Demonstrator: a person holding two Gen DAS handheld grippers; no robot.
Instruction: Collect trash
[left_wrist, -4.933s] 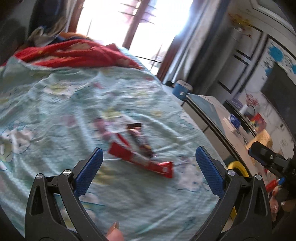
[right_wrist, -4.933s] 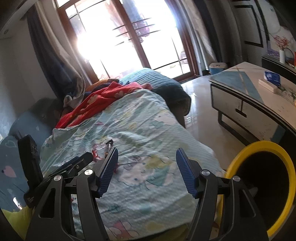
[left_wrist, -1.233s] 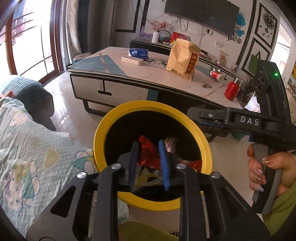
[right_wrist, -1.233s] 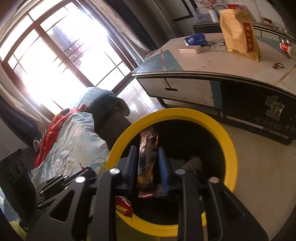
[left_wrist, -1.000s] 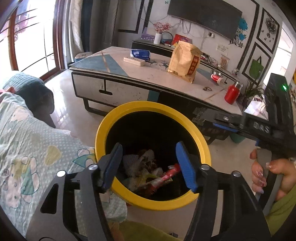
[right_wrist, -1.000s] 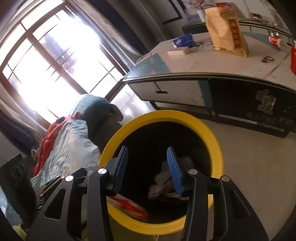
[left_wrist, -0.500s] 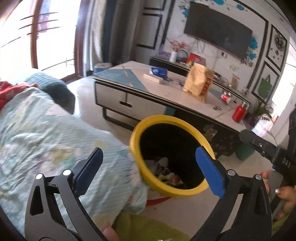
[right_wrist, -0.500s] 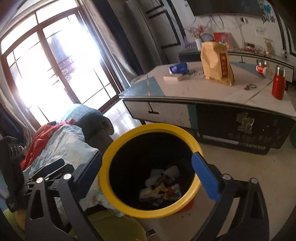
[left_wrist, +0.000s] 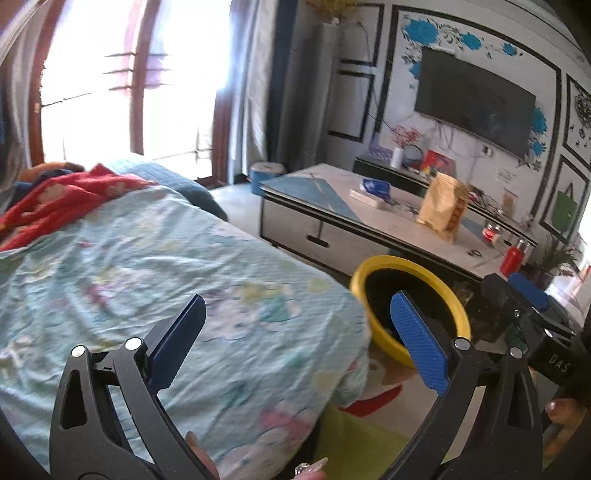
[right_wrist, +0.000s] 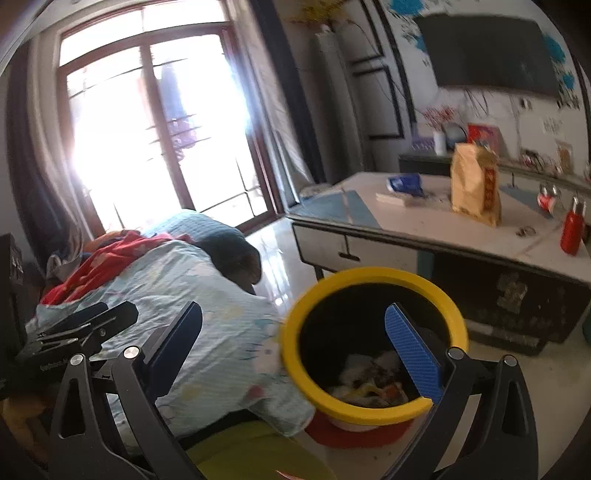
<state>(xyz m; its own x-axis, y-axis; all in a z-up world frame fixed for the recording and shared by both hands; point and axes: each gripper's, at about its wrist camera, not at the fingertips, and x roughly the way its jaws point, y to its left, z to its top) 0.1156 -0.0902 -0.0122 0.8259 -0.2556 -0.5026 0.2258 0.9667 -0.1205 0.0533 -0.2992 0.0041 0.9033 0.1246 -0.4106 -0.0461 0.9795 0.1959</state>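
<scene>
- Left claw (left_wrist: 295, 343) is spread wide, nothing between the blue pads; the jaws have just been opening. It hangs over the near edge of the bed's light-blue cartoon sheet (left_wrist: 155, 266).
- Right claw (right_wrist: 295, 343) is just as wide and empty, jaws also just opened. Its right pad (right_wrist: 413, 354) overlaps the bin's mouth in the right wrist view.
- Yellow-rimmed bin (right_wrist: 373, 410) stands on the floor right against the bed corner, at about 3 o'clock from the left claw. A red base peeks out under it.
- Trash (right_wrist: 369, 384) is a crumpled heap of whitish, yellow and reddish wrappers at the bottom of the bin.
- Red blanket (left_wrist: 66, 199) is bunched at the far end of the bed, around 11 o'clock.
- Past the bin at 1 o'clock is a low desk (right_wrist: 424, 229) with a tan paper bag (right_wrist: 474, 184), a blue pack and a red bottle (right_wrist: 572, 229).
- TV (left_wrist: 474, 101) hangs on the far wall, bright window at 12 o'clock.
</scene>
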